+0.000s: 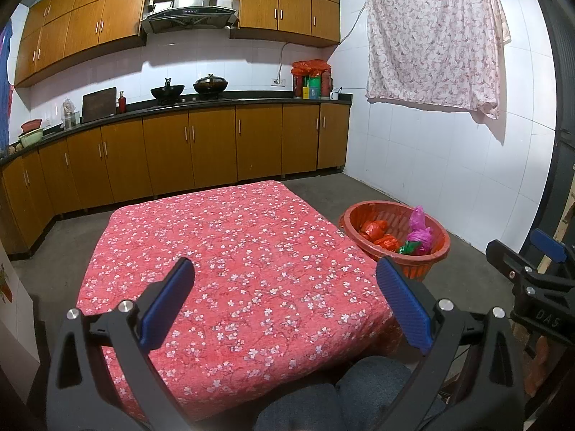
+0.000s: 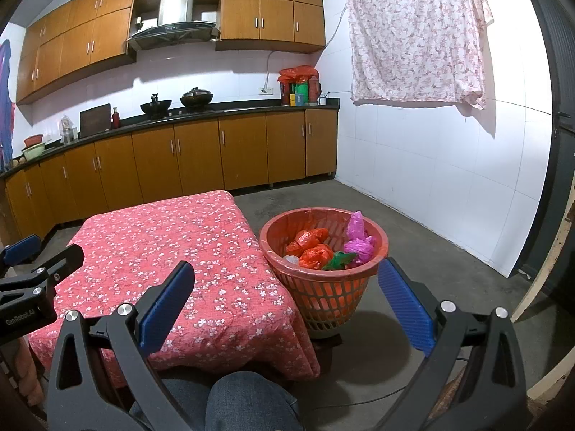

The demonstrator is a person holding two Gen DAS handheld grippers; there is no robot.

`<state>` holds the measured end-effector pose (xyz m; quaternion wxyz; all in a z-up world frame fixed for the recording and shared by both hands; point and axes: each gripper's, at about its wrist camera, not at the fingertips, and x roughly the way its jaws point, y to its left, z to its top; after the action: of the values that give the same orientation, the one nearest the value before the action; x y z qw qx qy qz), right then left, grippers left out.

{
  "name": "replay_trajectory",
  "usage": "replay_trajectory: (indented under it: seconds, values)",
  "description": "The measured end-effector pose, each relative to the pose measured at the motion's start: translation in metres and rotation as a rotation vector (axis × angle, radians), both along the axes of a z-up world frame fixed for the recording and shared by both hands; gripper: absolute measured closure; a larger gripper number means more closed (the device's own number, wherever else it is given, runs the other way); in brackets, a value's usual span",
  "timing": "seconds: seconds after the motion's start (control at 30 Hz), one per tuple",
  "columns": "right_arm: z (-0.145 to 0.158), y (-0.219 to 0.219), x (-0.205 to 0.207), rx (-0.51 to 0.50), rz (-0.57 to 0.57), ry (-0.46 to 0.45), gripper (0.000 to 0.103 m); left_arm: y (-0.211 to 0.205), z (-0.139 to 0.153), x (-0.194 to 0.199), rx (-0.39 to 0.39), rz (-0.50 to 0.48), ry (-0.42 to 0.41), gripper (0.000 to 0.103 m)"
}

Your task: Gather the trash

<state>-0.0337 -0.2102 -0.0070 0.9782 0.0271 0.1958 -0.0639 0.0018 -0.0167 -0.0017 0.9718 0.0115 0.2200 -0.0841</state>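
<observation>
An orange plastic basket (image 1: 346, 217) (image 2: 323, 294) stands on the floor at the table's right side. It holds crumpled orange bags (image 2: 312, 246), a pink bag (image 2: 359, 239) and a green scrap (image 2: 337, 260); these also show in the left wrist view (image 1: 418, 231). My left gripper (image 1: 285, 280) is open and empty above the near part of the table (image 1: 230, 251). My right gripper (image 2: 285, 280) is open and empty, held near the basket's front. The table top carries a red flowered cloth (image 2: 161, 244) with no trash seen on it.
Kitchen cabinets and a counter (image 1: 201, 143) with pots run along the back wall. A flowered sheet (image 1: 435, 36) hangs on the white right wall. Concrete floor (image 2: 449, 251) lies right of the basket. A person's knees in jeans (image 2: 251, 402) are at the bottom.
</observation>
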Motion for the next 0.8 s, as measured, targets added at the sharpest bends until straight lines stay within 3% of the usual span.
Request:
replay_trajectory:
  seconds: [0.8]
  values:
    - [-0.0002, -0.0015, 0.0005, -0.002, -0.002, 0.004, 0.002, 0.0014, 0.0001, 0.0008, -0.003, 0.001, 0.001, 0.004]
